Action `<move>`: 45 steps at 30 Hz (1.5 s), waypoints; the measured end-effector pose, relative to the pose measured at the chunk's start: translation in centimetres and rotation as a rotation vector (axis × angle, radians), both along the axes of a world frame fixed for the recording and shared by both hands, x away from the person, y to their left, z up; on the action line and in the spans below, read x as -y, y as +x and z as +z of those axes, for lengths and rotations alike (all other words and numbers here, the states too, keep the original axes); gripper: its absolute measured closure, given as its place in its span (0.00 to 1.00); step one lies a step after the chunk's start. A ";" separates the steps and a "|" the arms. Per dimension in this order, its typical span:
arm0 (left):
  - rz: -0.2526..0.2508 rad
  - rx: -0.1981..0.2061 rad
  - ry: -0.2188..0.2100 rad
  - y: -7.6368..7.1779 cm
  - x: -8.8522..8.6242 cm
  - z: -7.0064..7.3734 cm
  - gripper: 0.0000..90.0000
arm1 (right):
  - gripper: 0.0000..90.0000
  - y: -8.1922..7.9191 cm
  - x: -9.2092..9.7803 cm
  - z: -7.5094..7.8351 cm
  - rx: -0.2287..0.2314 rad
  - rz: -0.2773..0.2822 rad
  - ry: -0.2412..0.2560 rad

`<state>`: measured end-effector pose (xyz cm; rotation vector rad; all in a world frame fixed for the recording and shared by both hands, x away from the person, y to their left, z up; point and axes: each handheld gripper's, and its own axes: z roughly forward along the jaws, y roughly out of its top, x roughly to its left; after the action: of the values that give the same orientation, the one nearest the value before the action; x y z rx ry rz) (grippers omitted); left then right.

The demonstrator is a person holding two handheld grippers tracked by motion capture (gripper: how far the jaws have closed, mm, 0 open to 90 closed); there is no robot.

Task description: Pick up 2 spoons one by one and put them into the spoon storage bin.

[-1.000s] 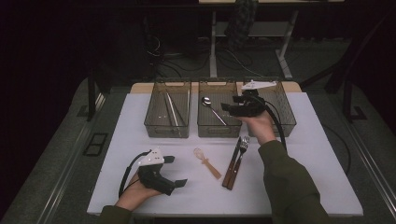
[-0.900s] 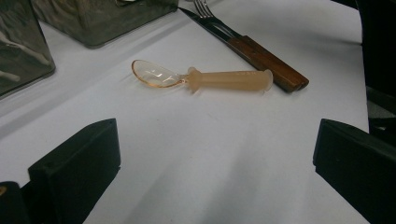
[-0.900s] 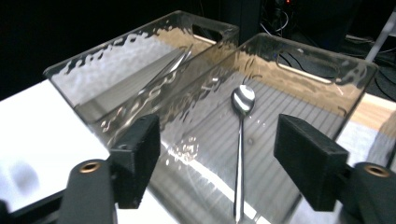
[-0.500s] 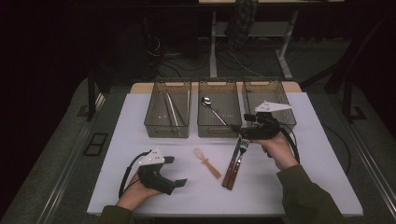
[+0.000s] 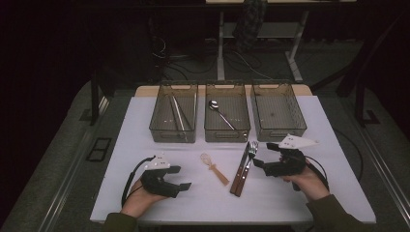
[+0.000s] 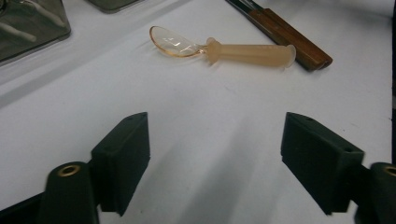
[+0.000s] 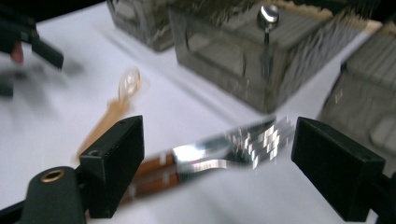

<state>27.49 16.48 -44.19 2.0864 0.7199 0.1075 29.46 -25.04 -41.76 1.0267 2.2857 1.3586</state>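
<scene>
A knife and fork [image 5: 243, 166] with wooden handles lie side by side on the white table [image 5: 319, 145], heads toward the bins. My right gripper [image 5: 258, 162] is low beside their heads and open. In the right gripper view the blurred fork tines [image 7: 233, 150] lie between the spread jaws of my right gripper [image 7: 217, 140], with no contact visible. A translucent orange plastic spoon [image 5: 214, 168] lies left of the cutlery. My left gripper [image 5: 180, 178] rests open at the front left. In its own view the left gripper [image 6: 215, 135] faces the plastic spoon [image 6: 219, 46] with nothing between its jaws.
Three clear bins stand in a row at the back. The left bin [image 5: 174, 113] holds thin metal sticks, the middle bin [image 5: 226, 113] a metal spoon [image 5: 220, 112], and the right bin [image 5: 278, 111] looks empty. The wooden handles [image 6: 292, 42] lie beyond the plastic spoon.
My right gripper has come down from over the right bin toward the person, to the heads of the knife and fork. The left gripper has stayed put.
</scene>
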 end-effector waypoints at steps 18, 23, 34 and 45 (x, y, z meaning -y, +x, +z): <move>-0.010 0.033 0.003 1.0 0.8 1.4 0.99 | 0.19 -4.6 2.7 -2.7 -0.020 0.021 -0.052; -0.031 0.029 -0.004 1.8 1.6 1.5 0.99 | 0.19 -4.2 2.9 -2.8 -0.033 -0.037 -0.041; -0.073 0.038 -0.002 3.9 4.8 1.7 0.99 | 0.19 -3.9 3.1 -2.7 -0.046 -0.052 -0.031; -0.101 0.041 0.075 6.0 8.6 0.9 0.99 | 0.19 -3.9 3.1 -2.7 -0.040 -0.051 -0.032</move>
<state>33.47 7.87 -43.29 2.1818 0.5932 0.1221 25.55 -28.17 -44.43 1.1042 2.2859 1.2881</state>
